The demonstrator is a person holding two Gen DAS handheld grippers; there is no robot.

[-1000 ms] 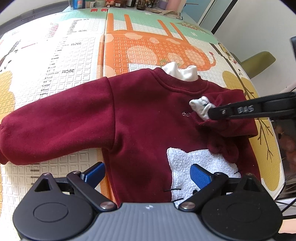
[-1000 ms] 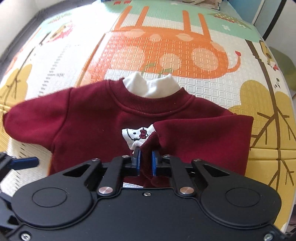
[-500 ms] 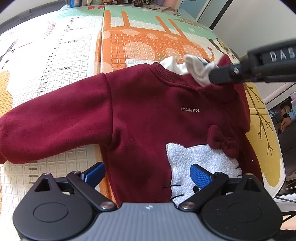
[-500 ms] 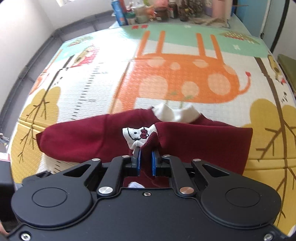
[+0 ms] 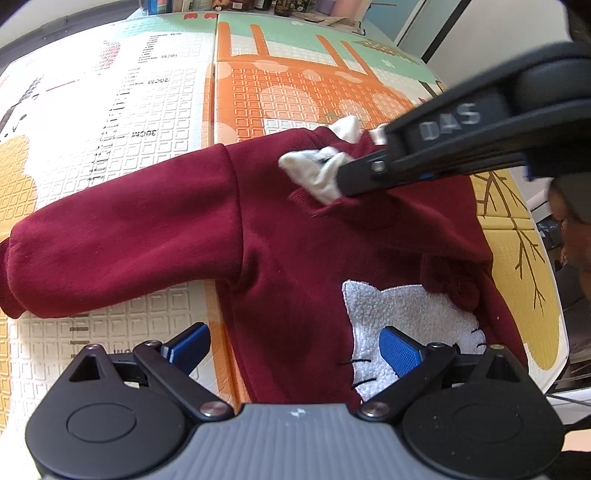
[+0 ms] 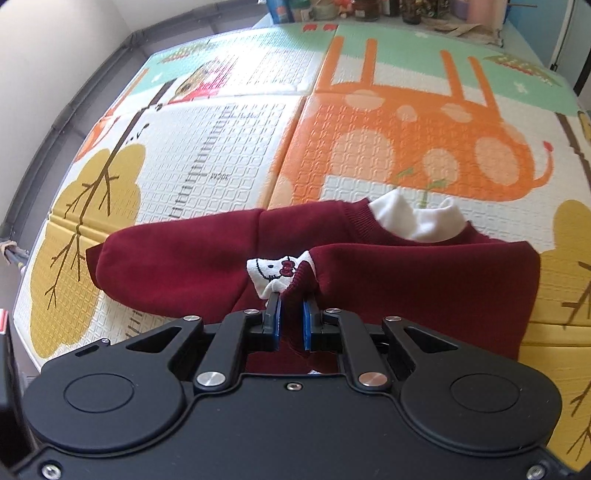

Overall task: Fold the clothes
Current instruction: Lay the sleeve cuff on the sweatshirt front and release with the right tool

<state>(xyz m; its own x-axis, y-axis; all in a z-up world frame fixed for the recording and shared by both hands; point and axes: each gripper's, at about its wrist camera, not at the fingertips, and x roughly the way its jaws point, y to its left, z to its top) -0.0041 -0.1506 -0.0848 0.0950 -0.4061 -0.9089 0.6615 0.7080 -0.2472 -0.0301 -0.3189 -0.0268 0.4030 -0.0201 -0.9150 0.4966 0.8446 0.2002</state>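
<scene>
A maroon sweatshirt (image 5: 295, 240) lies front up on the play mat, with a white collar (image 6: 417, 218) and a fluffy white cat patch (image 5: 406, 314). My right gripper (image 6: 290, 310) is shut on the right sleeve's white cuff (image 6: 273, 271), which bears a small cat face. It holds that cuff lifted over the chest, so the sleeve is folded across the body. In the left wrist view the right gripper (image 5: 343, 181) reaches in from the right. My left gripper (image 5: 293, 345) is open above the hem, gripping nothing. The left sleeve (image 5: 122, 236) lies stretched out flat.
The colourful play mat (image 5: 147, 110) extends well beyond the sweatshirt at the far side and left. Bottles and jars (image 6: 332, 9) line the far edge. A grey raised border (image 6: 74, 103) runs along the mat's left side. The mat ends close to the sweatshirt's right side.
My right gripper has carried the cuff up and leftward across the chest, pulling the right sleeve further over the body. The left gripper has stayed where it was, still open.
</scene>
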